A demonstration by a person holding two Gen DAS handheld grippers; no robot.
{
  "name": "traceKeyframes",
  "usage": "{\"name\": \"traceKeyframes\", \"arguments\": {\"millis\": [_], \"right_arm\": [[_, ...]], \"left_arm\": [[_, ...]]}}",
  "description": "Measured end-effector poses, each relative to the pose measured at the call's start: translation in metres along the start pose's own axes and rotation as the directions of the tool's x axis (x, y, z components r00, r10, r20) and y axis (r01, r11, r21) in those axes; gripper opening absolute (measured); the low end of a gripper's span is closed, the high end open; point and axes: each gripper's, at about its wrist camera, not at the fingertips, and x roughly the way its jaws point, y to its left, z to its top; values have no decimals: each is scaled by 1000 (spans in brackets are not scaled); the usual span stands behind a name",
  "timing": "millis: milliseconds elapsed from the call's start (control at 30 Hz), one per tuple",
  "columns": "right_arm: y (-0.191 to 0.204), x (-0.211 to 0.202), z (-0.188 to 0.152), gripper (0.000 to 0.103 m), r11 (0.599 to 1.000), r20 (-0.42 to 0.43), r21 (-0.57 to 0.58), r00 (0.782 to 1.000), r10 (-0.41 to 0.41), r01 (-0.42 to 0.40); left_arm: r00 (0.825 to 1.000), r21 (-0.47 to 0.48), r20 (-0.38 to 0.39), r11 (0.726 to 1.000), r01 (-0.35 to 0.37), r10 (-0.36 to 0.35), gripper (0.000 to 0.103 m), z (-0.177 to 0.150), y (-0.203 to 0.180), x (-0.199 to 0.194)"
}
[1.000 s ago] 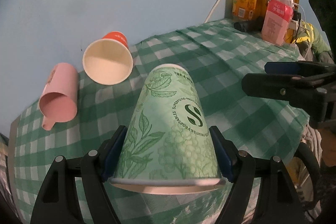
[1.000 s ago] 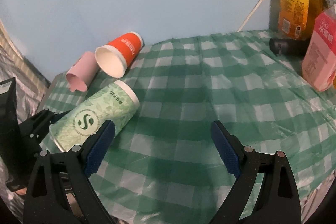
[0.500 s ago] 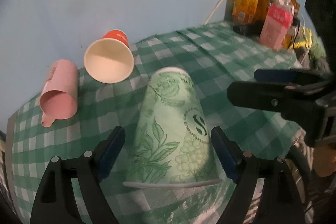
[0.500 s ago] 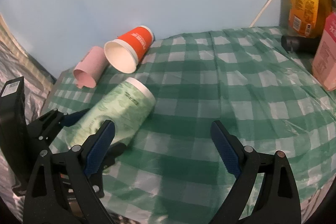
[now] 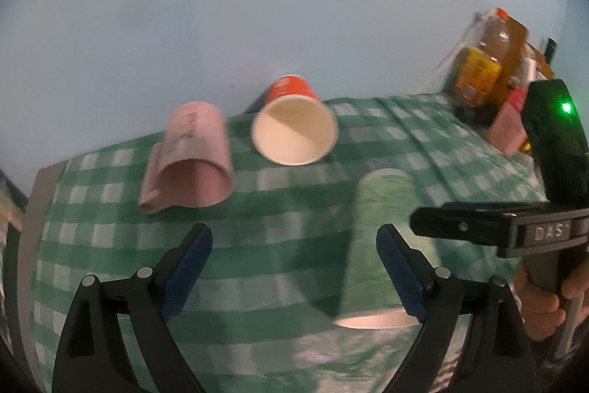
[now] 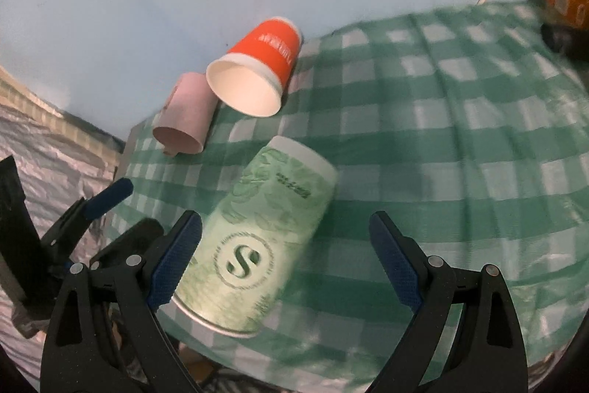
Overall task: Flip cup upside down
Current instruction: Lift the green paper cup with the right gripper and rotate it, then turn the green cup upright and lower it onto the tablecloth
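Green cup [image 6: 265, 238]: it stands mouth-down near the front edge of the checked tablecloth [image 6: 441, 120], base up, looking tilted in both fisheye views; blur hides whether the whole rim sits flat.
Left gripper [image 5: 294, 267]: your jaws are spread wide and hold nothing; the cup [image 5: 379, 238] lies just off the right-hand finger [image 5: 401, 275], and I cannot tell whether pad and wall touch.
Right gripper [image 6: 285, 267]: your jaws are also wide apart and empty, with the cup between them, close to the left-hand pad.
Risk, clipping: if you swing the left gripper sideways as you pull away, that nearby finger catches the wall and topples the light paper cup.
Risk, edge: the cup is near the table's front, so a knock toward you likely sends it off the cloth.
Risk, neighbours: the orange cup [image 6: 257, 61] and pink cup [image 6: 187, 113] lie on their sides well behind, touching each other; a rolling green cup could bump them.
Risk, right hand: closing now would crush the thin wall.
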Motion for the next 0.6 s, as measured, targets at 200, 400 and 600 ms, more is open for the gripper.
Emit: {"name": "traceKeyframes", "arguments": {"millis": [200,400,600], "right_arm": [[12,25,-1,91,1000,-78,17,997,8,-6],[11,42,2,91,999,-126,50,992,-2,9],[8,50,5,91,997,-144,72,990,-13,23]], "left_arm": [[999,-49,6,998,-48,48,92,-6,22,15],[999,-63,-5,997,-51,51,92,-12,30,30],[999,-73,-2,997,-38,38,92,-15,30,34]]}}
